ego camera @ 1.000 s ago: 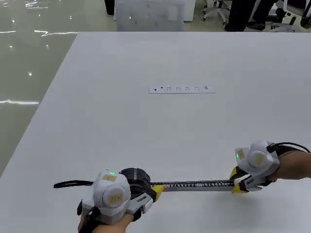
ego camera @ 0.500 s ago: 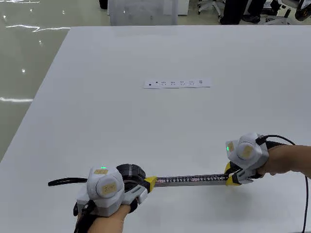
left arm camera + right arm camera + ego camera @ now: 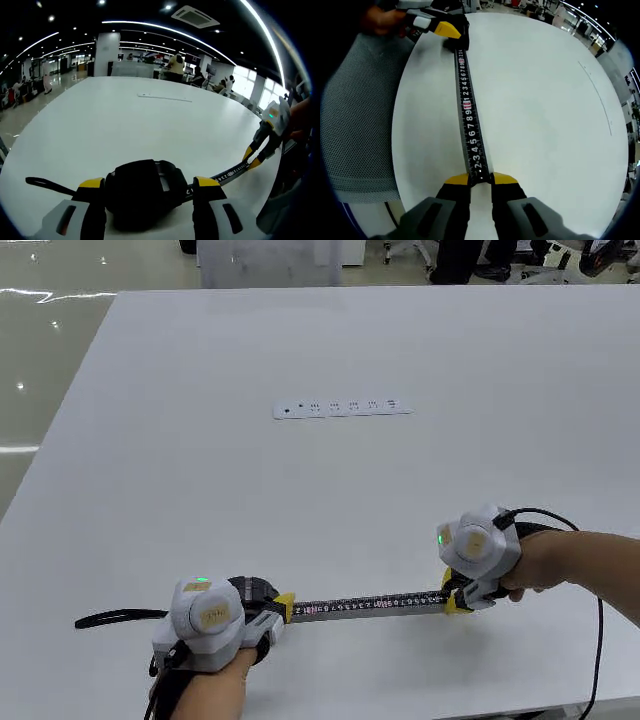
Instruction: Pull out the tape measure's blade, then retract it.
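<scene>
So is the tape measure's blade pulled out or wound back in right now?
Out. The blade stretches across the table from the case in the left gripper to the right gripper, shut on its tip.

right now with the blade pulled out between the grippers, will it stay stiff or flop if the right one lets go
The blade runs straight with no sag, so it probably stays stiff over this short span. It looks thin, so pushing endwise may buckle it. Freed by the right gripper, it would likely snap back into the case.
</scene>
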Tool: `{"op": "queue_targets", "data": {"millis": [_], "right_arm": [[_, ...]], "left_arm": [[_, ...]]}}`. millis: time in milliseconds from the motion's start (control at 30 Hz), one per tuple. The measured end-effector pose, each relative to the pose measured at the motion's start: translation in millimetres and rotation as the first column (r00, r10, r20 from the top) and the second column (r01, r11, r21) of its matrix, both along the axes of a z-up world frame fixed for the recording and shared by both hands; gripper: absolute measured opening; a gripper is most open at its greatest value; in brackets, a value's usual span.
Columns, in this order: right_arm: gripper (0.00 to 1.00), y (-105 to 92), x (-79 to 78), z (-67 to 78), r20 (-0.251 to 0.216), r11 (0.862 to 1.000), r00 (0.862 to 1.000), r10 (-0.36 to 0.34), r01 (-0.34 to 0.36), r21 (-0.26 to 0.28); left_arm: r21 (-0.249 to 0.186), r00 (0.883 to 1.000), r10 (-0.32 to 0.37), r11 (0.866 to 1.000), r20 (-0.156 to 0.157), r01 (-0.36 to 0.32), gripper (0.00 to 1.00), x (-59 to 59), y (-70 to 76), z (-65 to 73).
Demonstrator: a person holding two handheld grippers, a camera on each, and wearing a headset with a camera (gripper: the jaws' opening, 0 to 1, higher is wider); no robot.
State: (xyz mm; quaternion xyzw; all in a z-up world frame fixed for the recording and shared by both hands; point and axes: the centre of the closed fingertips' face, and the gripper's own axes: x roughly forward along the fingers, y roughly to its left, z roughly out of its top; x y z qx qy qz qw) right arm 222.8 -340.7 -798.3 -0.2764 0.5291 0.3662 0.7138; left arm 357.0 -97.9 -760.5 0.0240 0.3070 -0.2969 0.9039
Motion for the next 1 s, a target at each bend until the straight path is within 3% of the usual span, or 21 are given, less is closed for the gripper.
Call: {"op": "queue_targets", "data": {"millis": [133, 300, 333, 567, 1000], "right_arm": [[0.14, 0.8, 0.1, -0.6, -0.005, 1.000, 1.000, -0.018, 0.018, 0.003], [0.14, 0.8, 0.1, -1.2, -0.010, 1.000, 1.000, -0.015, 0.015, -0.004], [0.14, 0.6, -0.1, -1.3, -0.010, 1.000, 1.000, -0.020, 0.019, -0.002], [0.14, 1.3, -0.2, -1.4, -0.001, 0.999, 0.999, -0.034, 0.034, 0.010], [0.14, 2.0, -0.6, -1.6, 0.010, 1.000, 1.000, 0.004, -0.005, 0.020]], "left_arm": [[0.014, 1.000, 0.012, 1.000, 0.015, -0.012, 0.68, 0.6, -1.4, -4.1], [0.083, 0.999, 0.025, 0.996, 0.031, -0.028, 0.65, 3.4, 3.6, -8.5], [0.067, 1.000, 0.019, 0.998, 0.023, -0.021, 0.65, 2.6, -0.6, -8.7], [0.077, 1.000, 0.005, 0.997, 0.018, -0.006, 0.64, 0.6, 0.6, -8.7], [0.039, 1.000, -0.007, 0.999, -0.016, 0.008, 0.62, 0.1, 2.7, -8.6]]}}
